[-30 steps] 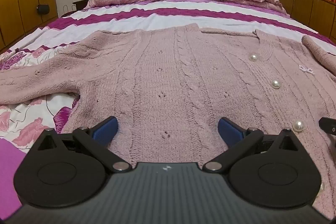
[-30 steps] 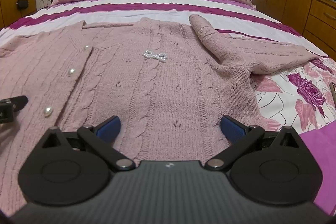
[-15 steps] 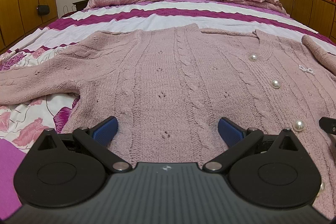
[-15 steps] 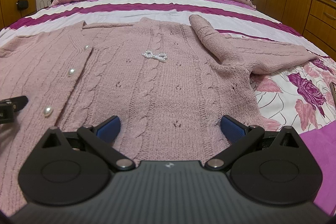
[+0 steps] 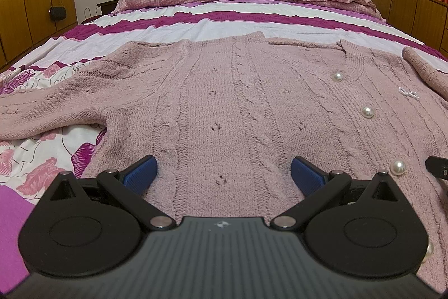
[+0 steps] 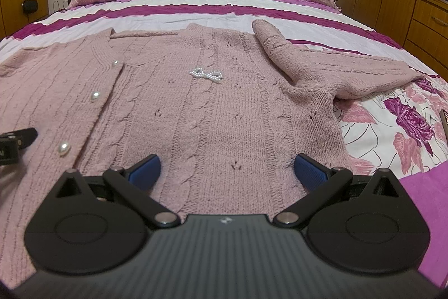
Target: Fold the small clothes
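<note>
Nothing is shifting since a second ago: the left gripper (image 5: 224, 173) and right gripper (image 6: 228, 168) are both hovering spread wide and empty over the hem of the pink cardigan (image 5: 238, 108), which is lying flat on the bed (image 5: 224, 27). Folding isn't starting yet; next, I'd say, each needs to be pinching a sleeve (image 6: 350, 74) inward.
</note>
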`<state>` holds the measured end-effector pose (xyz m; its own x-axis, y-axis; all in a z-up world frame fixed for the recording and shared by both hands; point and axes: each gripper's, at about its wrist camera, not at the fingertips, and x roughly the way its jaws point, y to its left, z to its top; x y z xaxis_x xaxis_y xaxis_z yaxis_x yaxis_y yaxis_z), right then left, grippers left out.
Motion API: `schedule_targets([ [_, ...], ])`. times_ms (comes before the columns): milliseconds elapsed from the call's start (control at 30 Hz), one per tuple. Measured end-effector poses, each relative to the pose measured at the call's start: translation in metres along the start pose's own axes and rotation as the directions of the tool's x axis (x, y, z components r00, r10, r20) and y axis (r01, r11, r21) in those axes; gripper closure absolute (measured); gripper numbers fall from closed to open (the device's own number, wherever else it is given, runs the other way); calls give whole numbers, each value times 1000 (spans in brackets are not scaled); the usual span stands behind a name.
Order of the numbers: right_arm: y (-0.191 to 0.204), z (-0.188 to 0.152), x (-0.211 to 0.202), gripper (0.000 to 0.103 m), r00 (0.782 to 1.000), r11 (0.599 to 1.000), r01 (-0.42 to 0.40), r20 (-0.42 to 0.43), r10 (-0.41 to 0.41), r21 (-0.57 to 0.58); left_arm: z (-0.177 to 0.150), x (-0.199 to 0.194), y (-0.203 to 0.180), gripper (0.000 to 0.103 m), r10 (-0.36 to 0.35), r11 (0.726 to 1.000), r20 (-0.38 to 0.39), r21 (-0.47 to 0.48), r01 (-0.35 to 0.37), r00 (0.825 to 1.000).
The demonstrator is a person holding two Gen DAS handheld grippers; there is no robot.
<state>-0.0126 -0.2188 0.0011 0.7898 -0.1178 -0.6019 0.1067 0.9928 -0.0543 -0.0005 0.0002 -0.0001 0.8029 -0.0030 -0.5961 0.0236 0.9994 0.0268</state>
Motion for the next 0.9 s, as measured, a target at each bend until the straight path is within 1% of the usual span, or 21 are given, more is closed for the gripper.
schedule_targets([
  [900,0,0,0,0,1000,1000,1,1,-1,-1,0,-1,2,0,1,1000,0,0,-1,1000],
])
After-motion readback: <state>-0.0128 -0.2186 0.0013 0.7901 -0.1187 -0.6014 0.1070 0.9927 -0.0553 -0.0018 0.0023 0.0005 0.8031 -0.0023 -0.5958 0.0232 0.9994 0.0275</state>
